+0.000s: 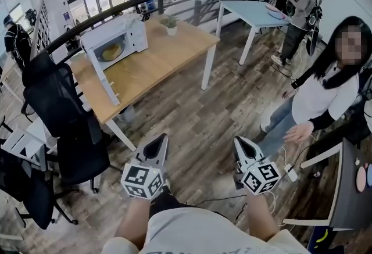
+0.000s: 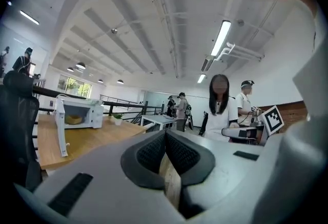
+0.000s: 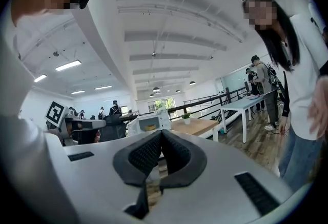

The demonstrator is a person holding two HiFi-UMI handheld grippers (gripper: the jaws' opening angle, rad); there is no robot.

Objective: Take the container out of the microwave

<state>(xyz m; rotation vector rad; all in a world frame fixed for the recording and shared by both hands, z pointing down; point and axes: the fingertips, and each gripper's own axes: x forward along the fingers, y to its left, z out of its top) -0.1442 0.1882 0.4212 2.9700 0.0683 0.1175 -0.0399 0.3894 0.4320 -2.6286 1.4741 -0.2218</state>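
Note:
A white microwave [image 1: 119, 38] stands at the far end of a wooden table [image 1: 168, 55], its door [image 1: 102, 77] swung open toward me. Inside it sits a yellowish container [image 1: 111, 51], also visible as a small shape in the left gripper view [image 2: 74, 119] and the right gripper view [image 3: 150, 127]. Both grippers are held low in front of my body, over the floor and well short of the table. The left gripper [image 1: 158, 143] [image 2: 165, 138] is shut on nothing. The right gripper [image 1: 243, 145] [image 3: 161, 138] is likewise shut and empty.
Black office chairs [image 1: 55, 107] crowd the table's left end. A small potted plant [image 1: 171, 25] stands on the table to the right of the microwave. A person in a white top [image 1: 325, 96] stands close at right. A power strip [image 1: 290, 172] lies on the floor; a pale blue table [image 1: 258, 14] stands beyond.

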